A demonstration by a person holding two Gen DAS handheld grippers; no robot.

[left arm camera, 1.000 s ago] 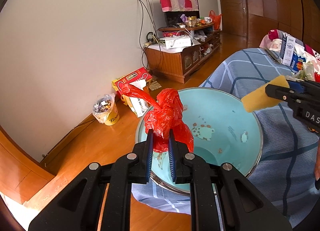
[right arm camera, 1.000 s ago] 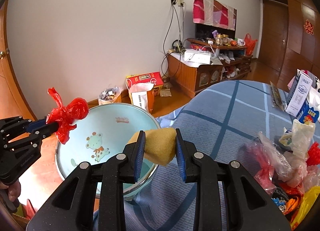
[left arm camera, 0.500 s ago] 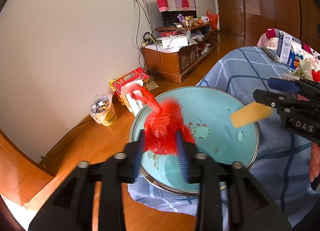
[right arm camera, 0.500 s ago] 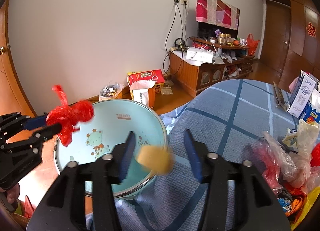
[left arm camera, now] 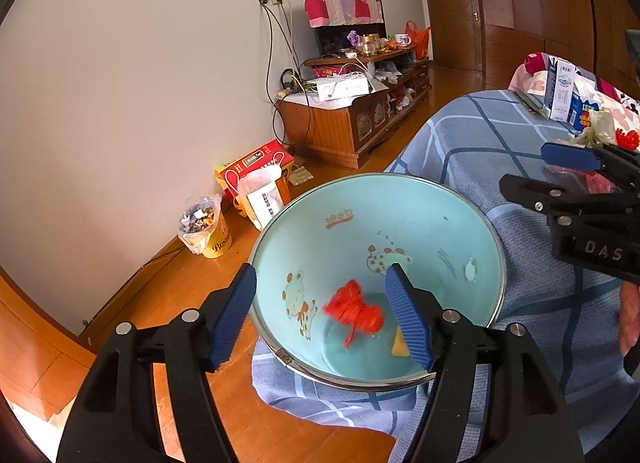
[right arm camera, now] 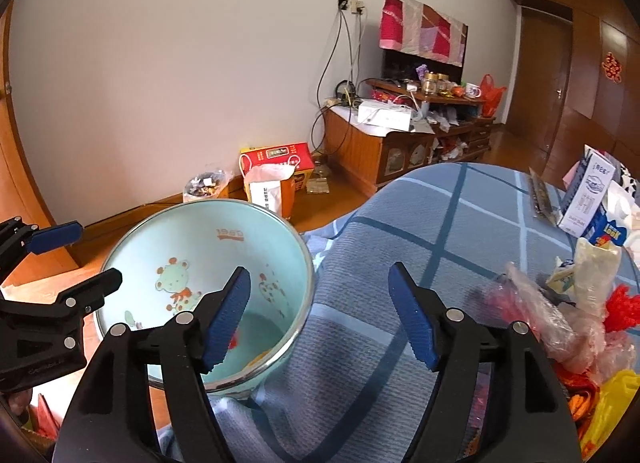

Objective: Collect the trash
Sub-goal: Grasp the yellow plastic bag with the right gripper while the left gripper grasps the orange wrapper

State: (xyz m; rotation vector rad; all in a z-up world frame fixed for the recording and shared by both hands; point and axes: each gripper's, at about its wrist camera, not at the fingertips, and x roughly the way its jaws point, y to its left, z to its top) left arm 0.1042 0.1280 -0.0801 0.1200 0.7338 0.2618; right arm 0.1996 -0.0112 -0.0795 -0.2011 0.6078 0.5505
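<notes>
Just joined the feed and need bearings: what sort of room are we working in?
Most likely a home living room: a wooden TV cabinet cluttered with cables and jars, a wood floor, and a table under a blue checked cloth.

Left gripper [left arm camera: 322,315]: matte black plastic frame, two angled arms. Fingers [left arm camera: 234,319] faced with ribbed blue pads. Round silver screw heads at arm joints.

Right gripper [right arm camera: 320,315]: same build, black with fine speckle, blue ridged pads, silver screws in pairs on each side. Seen side-on from left camera: raised lettering "DAS" on black housing, small silver bolts along finger.

Part of a hand [left arm camera: 630,315] at right edge behind that housing.
</notes>
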